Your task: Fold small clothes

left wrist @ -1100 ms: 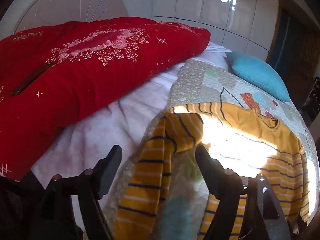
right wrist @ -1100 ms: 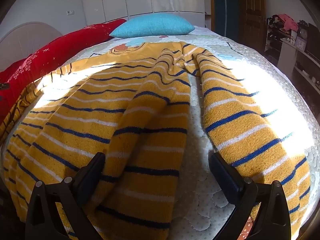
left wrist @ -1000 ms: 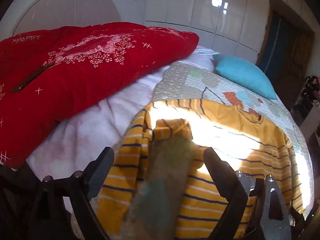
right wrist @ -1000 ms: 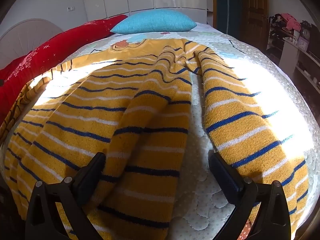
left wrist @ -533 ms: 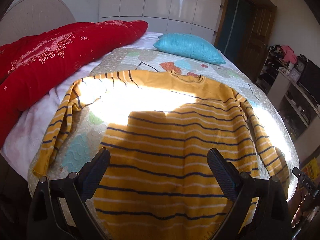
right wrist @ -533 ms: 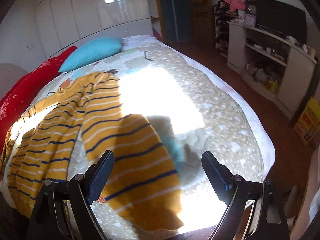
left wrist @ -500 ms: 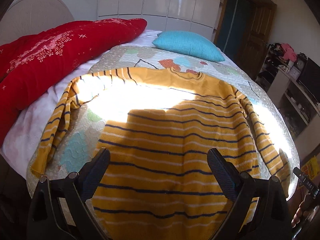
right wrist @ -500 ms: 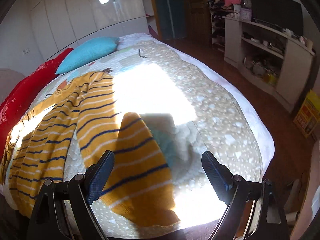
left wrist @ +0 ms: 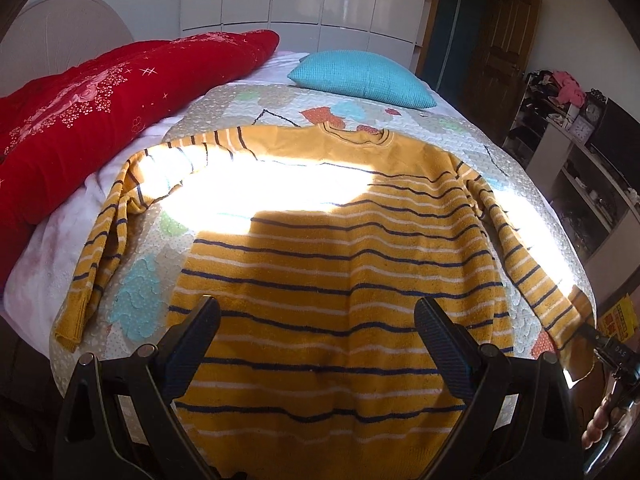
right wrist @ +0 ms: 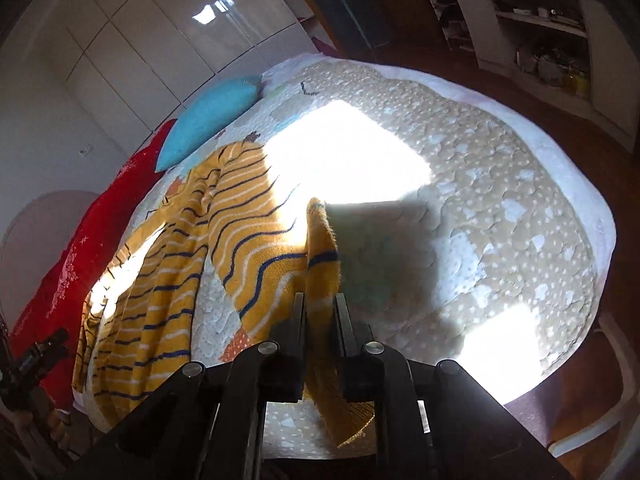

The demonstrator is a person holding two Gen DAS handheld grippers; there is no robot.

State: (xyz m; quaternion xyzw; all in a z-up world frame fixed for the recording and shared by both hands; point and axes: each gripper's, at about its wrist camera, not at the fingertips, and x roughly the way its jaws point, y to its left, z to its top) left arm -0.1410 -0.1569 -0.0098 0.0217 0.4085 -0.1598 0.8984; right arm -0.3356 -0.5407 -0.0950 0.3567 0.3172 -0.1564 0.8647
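On the bed (left wrist: 256, 104) the yellow striped sweater (left wrist: 332, 264) lies flat mid-frame, the right tongs (right wrist: 320, 304) have just been closing and now pinch its sleeve (right wrist: 322, 240), the left tongs (left wrist: 316, 320) hang wide over its bottom edge, so I think the sleeve gets folded inward next.

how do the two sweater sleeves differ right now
The left sleeve lies loose on the bed, creased along its length, touched by nothing. The right sleeve is pinched near its cuff by the right gripper, whose jaws have just been closing on it, so its end stands on edge off the quilt. Both are yellow knit with dark blue and white stripes.
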